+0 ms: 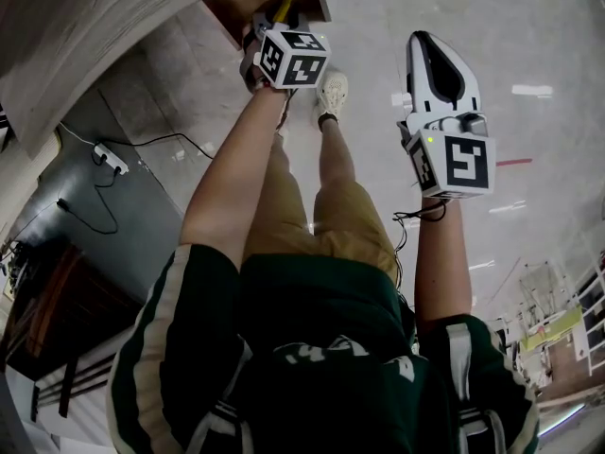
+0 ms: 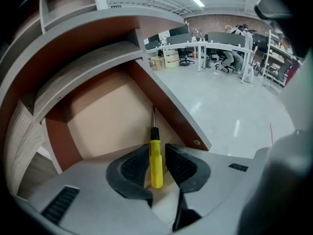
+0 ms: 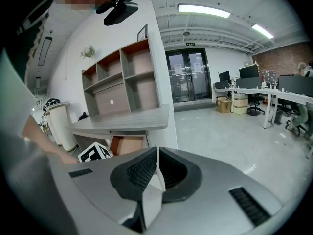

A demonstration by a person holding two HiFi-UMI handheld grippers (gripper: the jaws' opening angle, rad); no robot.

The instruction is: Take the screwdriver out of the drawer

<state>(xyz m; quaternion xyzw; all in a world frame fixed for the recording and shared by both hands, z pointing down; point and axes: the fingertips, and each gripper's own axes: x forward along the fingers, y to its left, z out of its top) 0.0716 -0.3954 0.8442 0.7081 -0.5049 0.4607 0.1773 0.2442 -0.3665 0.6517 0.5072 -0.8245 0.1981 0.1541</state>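
Screwdriver (image 1: 285,8) shows in the head view only as a bit of yellow handle inside the open drawer (image 1: 241,8) at the top. The person's left arm is stretched out to it. The left gripper (image 1: 272,34) points steeply down into the drawer, and its marker cube hides the jaws. The right gripper (image 1: 432,50) is held out over the floor, well apart from the drawer.

In the left gripper view the screwdriver (image 2: 156,163) lies on the drawer (image 2: 100,119) floor along the right wall, with its shaft pointing away. The left gripper (image 2: 156,166) has its jaws apart with the yellow handle between them. The pads stand close on both sides, with slivers of wood showing beside the handle, so there is no squeeze yet. The thin tip is hard to make out against the wall.

In the right gripper view the right gripper (image 3: 157,173) has its jaws together on nothing. The drawer (image 3: 128,145) is partly cut off behind the jaws and the left gripper's cube.
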